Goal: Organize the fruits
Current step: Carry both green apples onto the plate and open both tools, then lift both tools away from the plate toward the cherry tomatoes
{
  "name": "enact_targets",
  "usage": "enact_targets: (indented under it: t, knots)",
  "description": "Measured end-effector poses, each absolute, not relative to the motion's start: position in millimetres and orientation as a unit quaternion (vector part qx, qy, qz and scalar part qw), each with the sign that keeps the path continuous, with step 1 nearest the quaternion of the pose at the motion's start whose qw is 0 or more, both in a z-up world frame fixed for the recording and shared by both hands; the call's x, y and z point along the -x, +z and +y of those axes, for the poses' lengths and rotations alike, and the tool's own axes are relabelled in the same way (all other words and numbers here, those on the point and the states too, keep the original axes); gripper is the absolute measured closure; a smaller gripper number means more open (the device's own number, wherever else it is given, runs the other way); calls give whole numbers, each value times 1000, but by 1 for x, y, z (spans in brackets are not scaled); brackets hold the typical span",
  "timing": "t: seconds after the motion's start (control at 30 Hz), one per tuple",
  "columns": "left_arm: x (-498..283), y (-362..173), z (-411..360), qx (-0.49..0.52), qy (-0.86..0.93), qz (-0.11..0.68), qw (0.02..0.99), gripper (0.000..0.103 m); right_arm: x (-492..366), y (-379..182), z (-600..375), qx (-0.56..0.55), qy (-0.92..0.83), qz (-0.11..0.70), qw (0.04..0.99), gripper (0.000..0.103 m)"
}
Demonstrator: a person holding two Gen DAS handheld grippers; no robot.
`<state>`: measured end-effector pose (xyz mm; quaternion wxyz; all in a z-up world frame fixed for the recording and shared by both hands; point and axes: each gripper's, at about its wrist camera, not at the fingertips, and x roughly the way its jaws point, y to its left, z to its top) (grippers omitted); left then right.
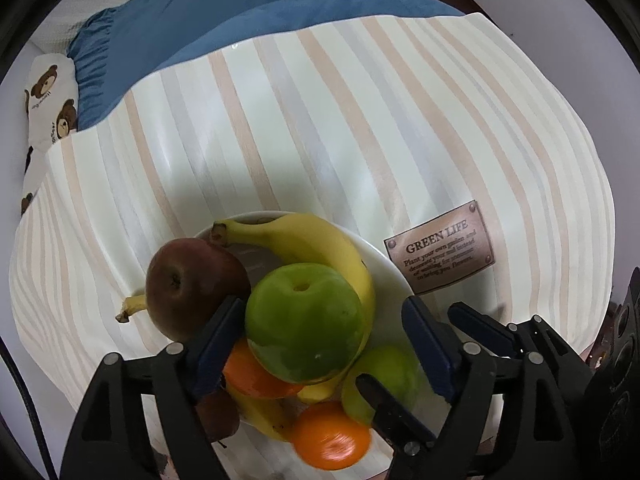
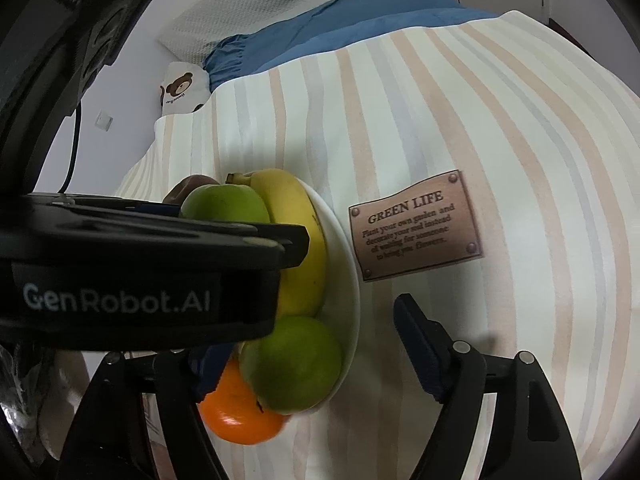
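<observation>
A white bowl [image 1: 386, 276] on a striped cloth holds piled fruit: a large green apple [image 1: 304, 322] on top, a dark red apple [image 1: 192, 286], bananas [image 1: 320, 244], oranges [image 1: 330, 436] and a second green apple [image 1: 384, 376]. My left gripper [image 1: 320, 344] is open with its blue-padded fingers on either side of the top green apple, not closed on it. My right gripper [image 2: 316, 356] is open at the bowl's right side, around the lower green apple [image 2: 294, 364] and the bowl rim [image 2: 348, 280]. The left gripper's body [image 2: 140, 276] hides much of the bowl in the right wrist view.
A striped cream cloth [image 1: 320, 128] with a brown "GREEN LIFE" label [image 1: 440, 254] covers the surface. A blue cushion [image 1: 200, 28] and a bear-print pillow [image 1: 50, 96] lie at the far edge. The right gripper's fingers [image 1: 480, 328] show beside the bowl.
</observation>
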<state>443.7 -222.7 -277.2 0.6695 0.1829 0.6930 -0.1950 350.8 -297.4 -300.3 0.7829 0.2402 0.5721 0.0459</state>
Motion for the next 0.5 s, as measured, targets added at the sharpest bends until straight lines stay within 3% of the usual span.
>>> enact_targets:
  t: [0.33, 0.5]
  knots:
    - [-434, -236, -214, -173, -189, 652, 713, 22, -343, -289, -303, -243, 38, 565, 788, 19]
    - [-415, -211, -181, -157, -168, 622, 748, 22, -334, -269, -297, -206, 29, 564, 799, 8]
